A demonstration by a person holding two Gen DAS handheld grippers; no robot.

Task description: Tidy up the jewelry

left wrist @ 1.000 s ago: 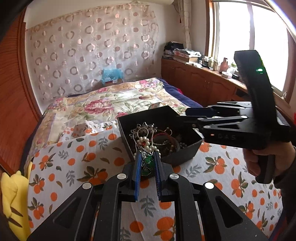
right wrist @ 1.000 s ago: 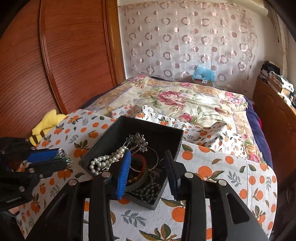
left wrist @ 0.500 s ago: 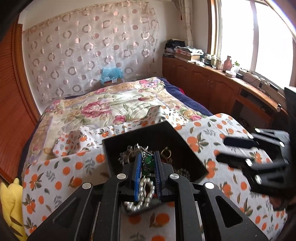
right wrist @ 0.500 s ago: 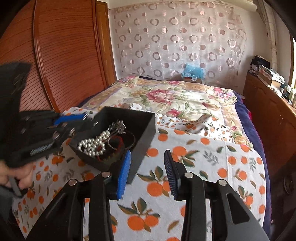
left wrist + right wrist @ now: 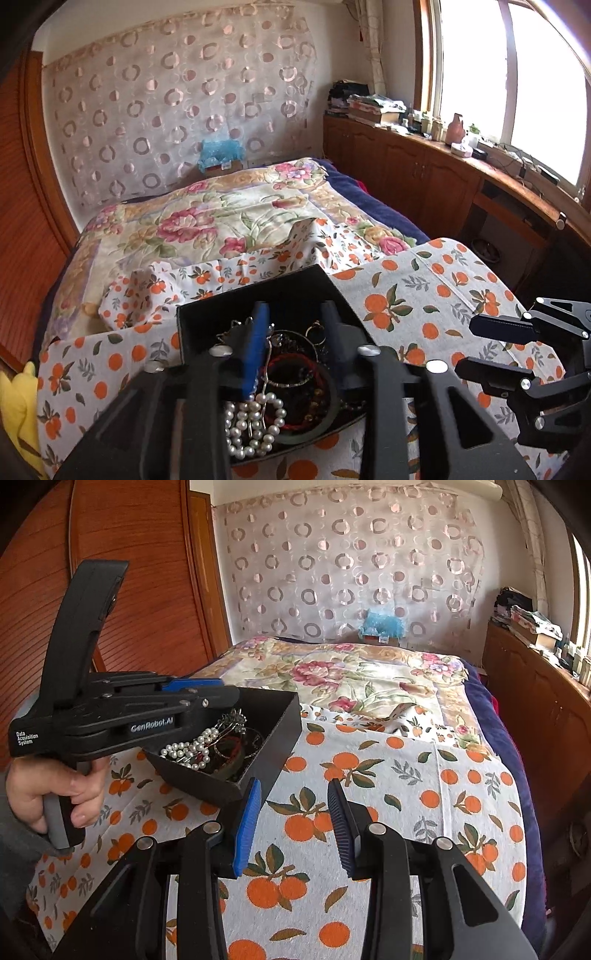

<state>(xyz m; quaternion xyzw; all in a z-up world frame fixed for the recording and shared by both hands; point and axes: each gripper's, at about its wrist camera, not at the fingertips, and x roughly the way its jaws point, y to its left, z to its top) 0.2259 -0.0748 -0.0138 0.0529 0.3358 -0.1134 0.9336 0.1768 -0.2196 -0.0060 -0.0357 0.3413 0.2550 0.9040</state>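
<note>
Over the tray: your left gripper [image 5: 295, 325] has its fingers spread wide, holding nothing.
Below it: pearl strand [image 5: 251, 424] lies at 6 o'clock in the black tray [image 5: 295, 284], beside dark bangles [image 5: 306, 391].
Right gripper [image 5: 293, 823]: fingers wide, empty, at the tray's 4 o'clock over the orange-print cloth [image 5: 406, 794].

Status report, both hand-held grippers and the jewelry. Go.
Left hand-held gripper open over the black box, holding nothing. Right hand-held gripper open, above the orange-print cloth. Pearl necklace in the box. Nothing in the way.
</note>
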